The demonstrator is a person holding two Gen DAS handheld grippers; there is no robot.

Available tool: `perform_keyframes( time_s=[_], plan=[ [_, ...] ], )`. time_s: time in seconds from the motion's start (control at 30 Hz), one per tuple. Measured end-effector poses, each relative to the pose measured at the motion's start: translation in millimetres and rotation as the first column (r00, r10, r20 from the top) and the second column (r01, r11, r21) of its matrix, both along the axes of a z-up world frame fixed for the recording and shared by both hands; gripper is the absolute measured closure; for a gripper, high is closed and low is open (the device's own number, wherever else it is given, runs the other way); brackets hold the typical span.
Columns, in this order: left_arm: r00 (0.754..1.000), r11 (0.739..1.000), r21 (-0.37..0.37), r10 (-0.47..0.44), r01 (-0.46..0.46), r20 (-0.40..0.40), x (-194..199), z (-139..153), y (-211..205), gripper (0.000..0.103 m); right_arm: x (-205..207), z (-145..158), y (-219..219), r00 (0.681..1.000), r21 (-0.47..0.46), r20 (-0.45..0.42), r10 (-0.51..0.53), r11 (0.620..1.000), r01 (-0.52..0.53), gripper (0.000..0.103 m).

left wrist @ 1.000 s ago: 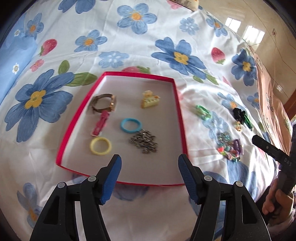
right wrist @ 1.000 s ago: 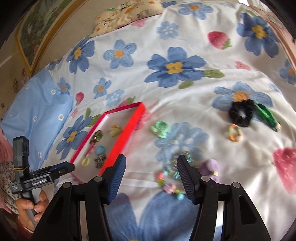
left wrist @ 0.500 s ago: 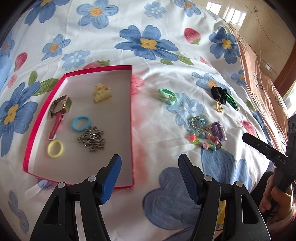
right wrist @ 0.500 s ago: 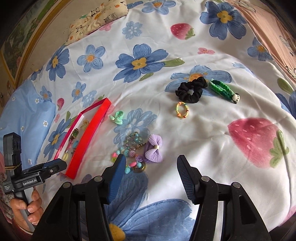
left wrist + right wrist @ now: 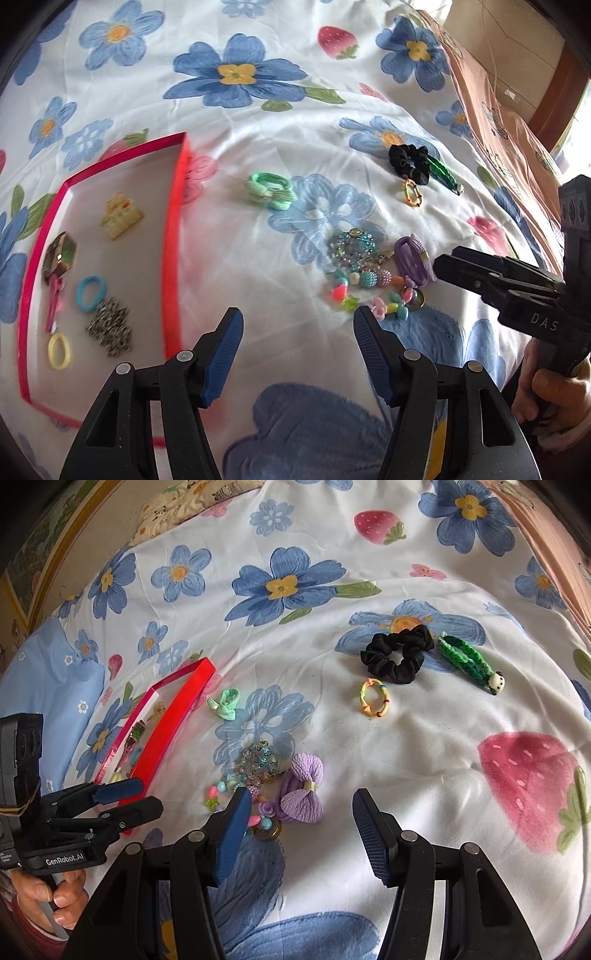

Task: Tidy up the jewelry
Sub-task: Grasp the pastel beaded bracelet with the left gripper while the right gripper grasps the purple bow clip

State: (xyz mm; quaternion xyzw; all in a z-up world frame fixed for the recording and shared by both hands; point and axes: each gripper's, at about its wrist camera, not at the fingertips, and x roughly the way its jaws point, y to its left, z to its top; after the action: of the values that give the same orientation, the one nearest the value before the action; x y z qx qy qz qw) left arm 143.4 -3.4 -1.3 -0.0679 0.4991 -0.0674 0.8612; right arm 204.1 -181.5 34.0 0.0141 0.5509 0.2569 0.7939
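The red tray (image 5: 173, 229) on the bed holds a watch (image 5: 59, 254), a yellow clip (image 5: 120, 218), a chain (image 5: 110, 326) and small rings. To its right lie a mint hair tie (image 5: 271, 188), a bead pile (image 5: 365, 266), a purple bow (image 5: 301, 790), a black scrunchie (image 5: 397, 653), a green braided clip (image 5: 469, 661) and a multicoloured ring (image 5: 375, 698). My left gripper (image 5: 297, 314) hovers between tray and beads, its jaws closing slightly with nothing between them. My right gripper (image 5: 301, 794) is open and empty just in front of the bow.
A floral bedsheet (image 5: 424, 746) covers everything. A light blue pillow (image 5: 48, 679) lies at the far left and a pink cover (image 5: 491, 122) along the right. A hand (image 5: 40, 893) holds the left gripper's handle, close to the tray's near corner.
The left gripper has swung right from over the tray to the gap beside the bead pile. The right gripper has moved in lower, toward the purple bow.
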Motion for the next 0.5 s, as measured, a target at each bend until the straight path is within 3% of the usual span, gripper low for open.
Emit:
perform_keyframes(
  time_s=[0.23,0.37,0.4,0.43,0.5],
  plan=[
    [0.997,0.998,0.009,-0.065,0.065,-0.050,35.7,-26.7,-22.0,0.050,15.5,-19.7,7.2,0.999,-0.024,-0.048,0.009,1.000,-0.010,0.060],
    [0.993,0.992,0.055,-0.107,0.110,-0.050,48.3,-39.6,-35.3,0.053,18.4,-27.5,12.1,0.998,-0.045,-0.052,0.030,0.998,-0.033,0.066],
    [0.992,0.990,0.073,-0.118,0.120,-0.040,49.0,-41.1,-38.7,0.060,19.3,-28.1,12.3,0.998,-0.050,-0.050,0.031,0.998,-0.033,0.076],
    [0.991,0.988,0.081,-0.132,0.134,-0.032,48.3,-41.8,-41.2,0.074,19.9,-28.5,11.7,0.998,-0.049,-0.051,0.028,0.998,-0.031,0.084],
    [0.985,0.983,0.070,-0.167,0.169,-0.030,46.9,-42.6,-46.2,0.094,21.0,-29.0,9.0,0.998,-0.033,-0.057,0.022,0.999,-0.024,0.089]
  ],
)
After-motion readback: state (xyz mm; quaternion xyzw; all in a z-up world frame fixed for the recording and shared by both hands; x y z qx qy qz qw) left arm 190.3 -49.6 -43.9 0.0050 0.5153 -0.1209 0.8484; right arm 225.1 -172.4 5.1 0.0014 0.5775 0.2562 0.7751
